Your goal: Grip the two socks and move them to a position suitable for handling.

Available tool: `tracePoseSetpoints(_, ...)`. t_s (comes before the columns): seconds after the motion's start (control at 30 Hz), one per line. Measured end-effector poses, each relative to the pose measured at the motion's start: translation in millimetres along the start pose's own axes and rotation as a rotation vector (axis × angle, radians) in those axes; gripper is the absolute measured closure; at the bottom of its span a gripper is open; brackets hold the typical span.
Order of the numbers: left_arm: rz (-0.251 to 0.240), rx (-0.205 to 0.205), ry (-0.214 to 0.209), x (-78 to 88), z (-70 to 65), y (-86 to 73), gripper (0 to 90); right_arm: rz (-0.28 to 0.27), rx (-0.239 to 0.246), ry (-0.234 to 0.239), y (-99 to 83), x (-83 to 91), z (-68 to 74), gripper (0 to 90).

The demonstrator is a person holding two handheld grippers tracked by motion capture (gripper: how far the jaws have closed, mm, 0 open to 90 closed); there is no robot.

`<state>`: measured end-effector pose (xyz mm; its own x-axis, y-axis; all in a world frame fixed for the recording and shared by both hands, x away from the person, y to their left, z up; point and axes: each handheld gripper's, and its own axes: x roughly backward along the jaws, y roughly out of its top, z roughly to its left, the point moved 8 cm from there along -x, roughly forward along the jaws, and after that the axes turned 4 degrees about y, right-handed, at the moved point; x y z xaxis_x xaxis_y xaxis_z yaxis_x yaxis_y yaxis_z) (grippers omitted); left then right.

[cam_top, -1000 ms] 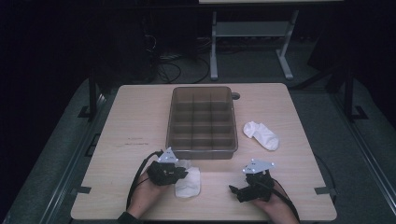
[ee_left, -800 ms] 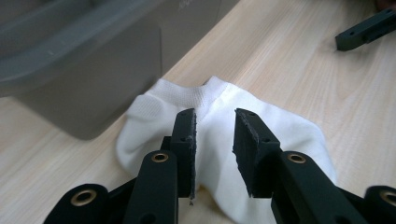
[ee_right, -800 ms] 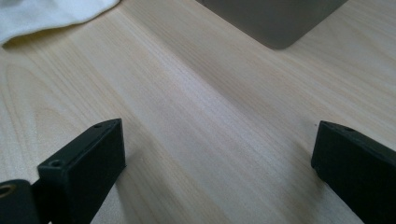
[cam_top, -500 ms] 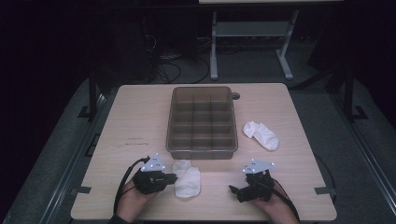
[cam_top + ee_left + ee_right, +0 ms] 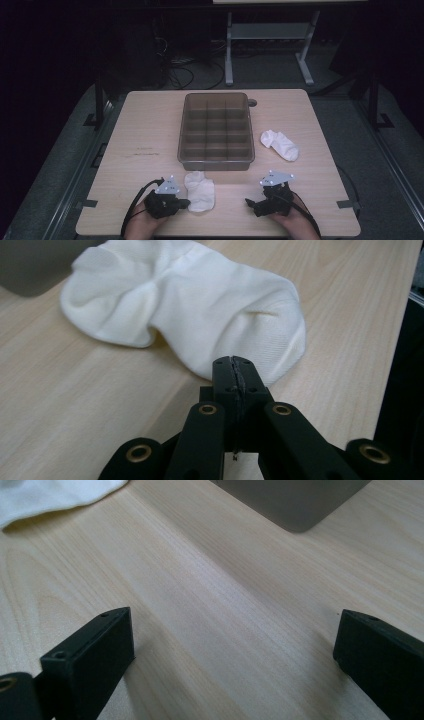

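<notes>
High view: compartmented tray (image 5: 216, 131), visibly empty compartments.

1. A light wooden table (image 5: 150, 125) carries everything.
2. A grey compartment tray (image 5: 216, 131) sits mid-table.
3. One white sock (image 5: 200, 191) lies near the front edge.
4. Another sock (image 5: 280, 144) lies right of the tray.

Your left gripper (image 5: 186, 203) sits low in the frame's lower left, jaws pressed flat together (they have just been closing), tips pointing right. Your right gripper (image 5: 248, 202), lower right, points left with its jaws spread wide, both hands resting low.
</notes>
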<state>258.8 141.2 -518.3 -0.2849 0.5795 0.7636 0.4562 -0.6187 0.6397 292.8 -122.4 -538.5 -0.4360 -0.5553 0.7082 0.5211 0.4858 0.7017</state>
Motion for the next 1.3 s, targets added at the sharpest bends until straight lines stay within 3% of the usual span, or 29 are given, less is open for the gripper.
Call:
tracePoseSetpoints(0.43, 0.001, -0.078, -0.071, -24.8, -27.9, 21.5, 89.6, -0.002, 0.000, 0.000, 0.1, -0.1, 0.0, 2.4)
tracePoseSetpoints(0.7, -0.009, -0.117, -0.096, -43.6, -35.8, 41.9, 89.7, -0.002, -0.001, 0.000, 0.1, -0.1, 0.1, 2.4)
tracePoseSetpoints(0.83, -0.032, -0.130, -0.102, -41.7, -37.1, 52.6, 89.6, -0.002, -0.001, 0.000, 0.1, -0.1, 0.1, 2.4)
tracePoseSetpoints(0.9, -0.055, -0.127, -0.090, -34.7, -33.1, 57.1, 89.6, -0.002, -0.001, 0.000, 0.1, -0.2, 0.1, 2.4)
tracePoseSetpoints(1.03, -0.081, -0.103, -0.022, -20.2, -5.9, 60.7, 89.7, -0.002, -0.001, 0.000, 0.1, -0.1, 0.1, 2.4)
tracePoseSetpoints(1.2, -0.047, -0.063, 0.030, -25.0, 25.9, 53.6, 89.7, -0.002, -0.001, 0.000, 0.1, -0.1, 0.1, 2.4)
tracePoseSetpoints(1.3, -0.022, -0.053, 0.029, -30.0, 31.8, 48.1, 89.7, -0.002, -0.001, 0.000, 0.1, -0.1, 0.1, 2.4)
